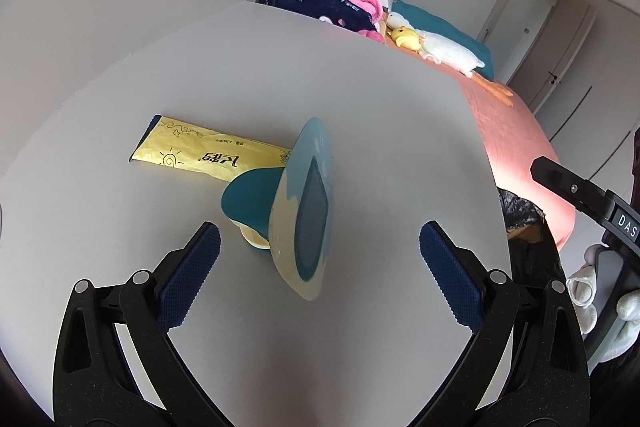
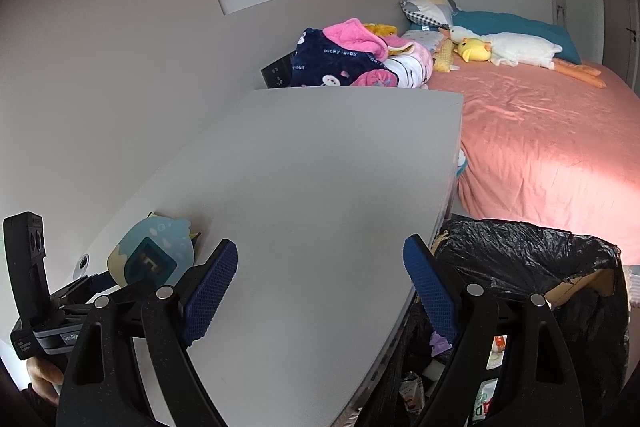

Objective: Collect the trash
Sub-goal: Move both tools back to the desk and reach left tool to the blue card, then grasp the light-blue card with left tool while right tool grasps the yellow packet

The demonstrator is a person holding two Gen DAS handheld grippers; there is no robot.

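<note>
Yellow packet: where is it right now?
In the left wrist view the yellow packet lies flat on the grey table, left of centre, its right end tucked behind the blue round clock.

Pink bed [image 2: 540,147], goose plush [image 2: 520,49], blankets [image 2: 344,63]

On the table [image 1: 360,131]: one yellow packet [image 1: 208,153] and one blue stand mirror [image 1: 304,207]. Beside it: one bin [image 2: 532,259] with a black liner. On the bed [image 2: 540,131]: two plush toys, one white goose [image 2: 516,49] and one yellow duck [image 2: 474,50].

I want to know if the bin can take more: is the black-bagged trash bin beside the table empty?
Not empty. The trash bin stands open, and wrappers and scraps show inside near its bottom; how full it is cannot be told.
</note>
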